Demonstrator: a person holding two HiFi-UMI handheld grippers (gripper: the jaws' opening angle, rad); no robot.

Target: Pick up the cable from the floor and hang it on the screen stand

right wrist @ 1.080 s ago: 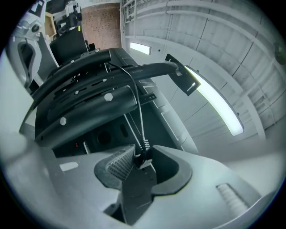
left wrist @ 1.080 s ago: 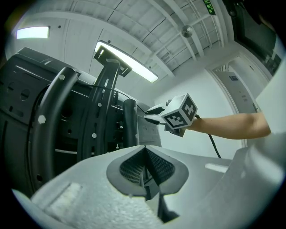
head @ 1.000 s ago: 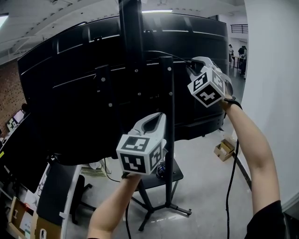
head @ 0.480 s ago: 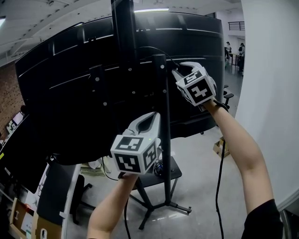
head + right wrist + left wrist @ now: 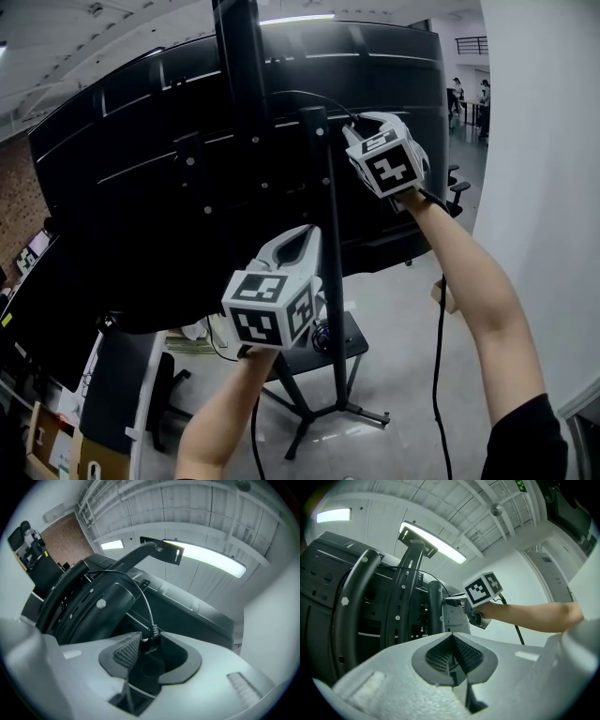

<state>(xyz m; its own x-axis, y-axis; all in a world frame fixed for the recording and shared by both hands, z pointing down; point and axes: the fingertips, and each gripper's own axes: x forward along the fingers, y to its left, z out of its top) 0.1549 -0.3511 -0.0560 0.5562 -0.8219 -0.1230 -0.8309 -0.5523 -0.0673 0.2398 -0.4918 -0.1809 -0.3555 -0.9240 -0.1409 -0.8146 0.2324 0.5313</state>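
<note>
A thin black cable point(image 5: 314, 95) arcs over the top of the screen stand's post point(image 5: 328, 281), behind the big black screen point(image 5: 141, 187). My right gripper point(image 5: 354, 129) is up beside the post top, shut on the cable's plug point(image 5: 152, 633). From the plug the cable point(image 5: 140, 595) loops up over the stand's black arm point(image 5: 93, 606). My left gripper point(image 5: 314, 236) is lower, left of the post, shut with nothing visible between its pads point(image 5: 461, 656). The left gripper view shows the right gripper point(image 5: 460, 603) against the stand's upright point(image 5: 436, 611).
A black cord point(image 5: 437, 356) hangs from the back of the right gripper to the floor. The stand's tripod feet point(image 5: 361, 412) spread below, with a cardboard box point(image 5: 438, 292) and an office chair point(image 5: 159, 394) nearby. A white wall point(image 5: 544, 187) closes the right side.
My right gripper has shifted left, closer to the post top, and rolled, still with the plug in its jaws. The left gripper has stayed where it was.
</note>
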